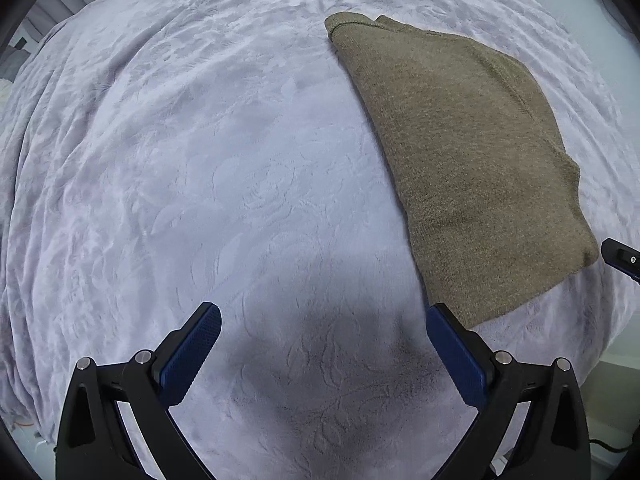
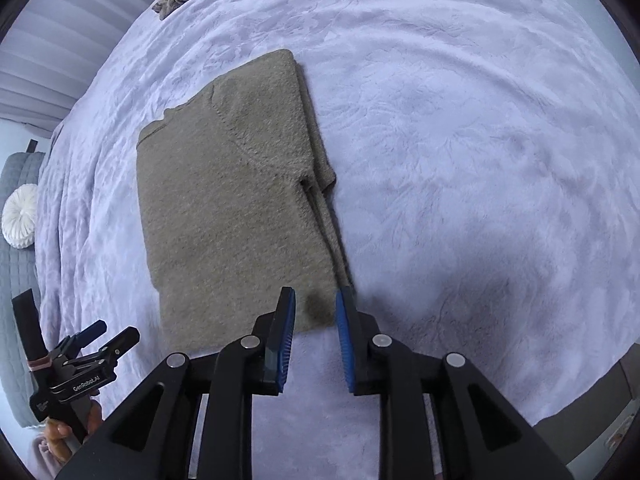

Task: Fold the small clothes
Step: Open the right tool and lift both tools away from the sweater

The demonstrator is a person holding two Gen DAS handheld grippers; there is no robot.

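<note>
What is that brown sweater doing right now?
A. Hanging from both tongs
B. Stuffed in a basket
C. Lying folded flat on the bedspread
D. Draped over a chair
C: the sweater lies folded flat on the lilac bedspread, and neither the right tongs nor the left tongs grip it.

Left tongs [image 1: 322, 316] hang wide apart over the lavender embossed fleece bed [image 1: 180, 152]; folded olive-brown knit sweater [image 1: 472, 160] lies at two o'clock.

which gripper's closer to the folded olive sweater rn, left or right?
Right. The right gripper is open over the sweater's near edge. The left gripper, wide open, sits over bare blanket beside the sweater's left edge.
</note>
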